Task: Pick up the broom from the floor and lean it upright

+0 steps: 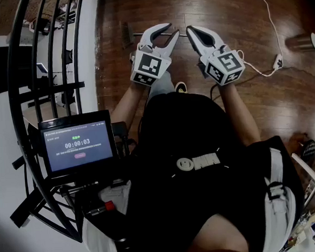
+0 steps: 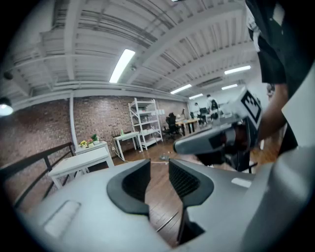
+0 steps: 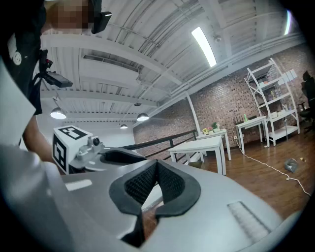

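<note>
The broom (image 1: 127, 36) lies on the dark wooden floor at the top of the head view, its brush head to the left and its thin metal handle running right, under the gripper tips. A short stretch of that handle (image 2: 165, 222) shows on the floor below the left jaws. My left gripper (image 1: 173, 30) is held above it with a small gap between its jaws and nothing in the gap (image 2: 158, 174). To its right, my right gripper (image 1: 189, 30) is shut on nothing, pads together (image 3: 156, 165). Both are held in front of the person's body.
A black railing (image 1: 39, 77) and a small screen (image 1: 77, 142) stand at the left. On the floor to the right lie a white cable (image 1: 268, 16) and a metal cylinder (image 1: 303, 42). White tables (image 2: 83, 160) and shelves (image 2: 145, 123) stand along the brick wall.
</note>
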Demonstrator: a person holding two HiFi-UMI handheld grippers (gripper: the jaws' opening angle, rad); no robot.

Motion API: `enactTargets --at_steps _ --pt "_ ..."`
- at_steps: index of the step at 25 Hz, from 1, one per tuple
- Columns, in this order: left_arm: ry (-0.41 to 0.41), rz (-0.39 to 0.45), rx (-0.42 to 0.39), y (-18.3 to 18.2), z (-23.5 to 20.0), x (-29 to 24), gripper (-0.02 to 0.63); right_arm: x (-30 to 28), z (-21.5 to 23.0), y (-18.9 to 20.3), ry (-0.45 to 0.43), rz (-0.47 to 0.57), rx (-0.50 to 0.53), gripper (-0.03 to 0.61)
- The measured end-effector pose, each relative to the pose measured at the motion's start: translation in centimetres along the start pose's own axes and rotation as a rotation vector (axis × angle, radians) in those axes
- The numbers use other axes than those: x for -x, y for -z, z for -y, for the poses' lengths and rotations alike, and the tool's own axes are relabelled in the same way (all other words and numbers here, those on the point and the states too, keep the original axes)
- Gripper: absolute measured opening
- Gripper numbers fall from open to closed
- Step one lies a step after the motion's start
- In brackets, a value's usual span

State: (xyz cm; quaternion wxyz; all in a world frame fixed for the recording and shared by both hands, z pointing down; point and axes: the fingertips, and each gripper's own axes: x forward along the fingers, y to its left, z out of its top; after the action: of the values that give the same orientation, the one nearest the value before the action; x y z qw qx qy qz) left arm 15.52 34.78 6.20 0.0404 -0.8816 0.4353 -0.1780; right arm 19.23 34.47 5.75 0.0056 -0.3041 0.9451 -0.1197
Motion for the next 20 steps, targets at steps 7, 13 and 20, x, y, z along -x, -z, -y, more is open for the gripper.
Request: enactTargets --at_steps 7,13,20 --pt "0.191 -0.405 -0.357 12.0 -4.3 -4.8 0.314 -4.5 2.6 1.8 0.009 -0.071 -0.038 0.003" --pt "0.364 -0.643 -0.363 22.6 -7.0 -6.0 0.365 -8.6 5.0 3.2 0.044 -0.155 -0.062 0.003" --pt "0.455 -0.693 -0.305 32.4 -14.6 -12.0 0.365 -18.5 11.7 7.7 0.115 -0.273 -0.122 0.003"
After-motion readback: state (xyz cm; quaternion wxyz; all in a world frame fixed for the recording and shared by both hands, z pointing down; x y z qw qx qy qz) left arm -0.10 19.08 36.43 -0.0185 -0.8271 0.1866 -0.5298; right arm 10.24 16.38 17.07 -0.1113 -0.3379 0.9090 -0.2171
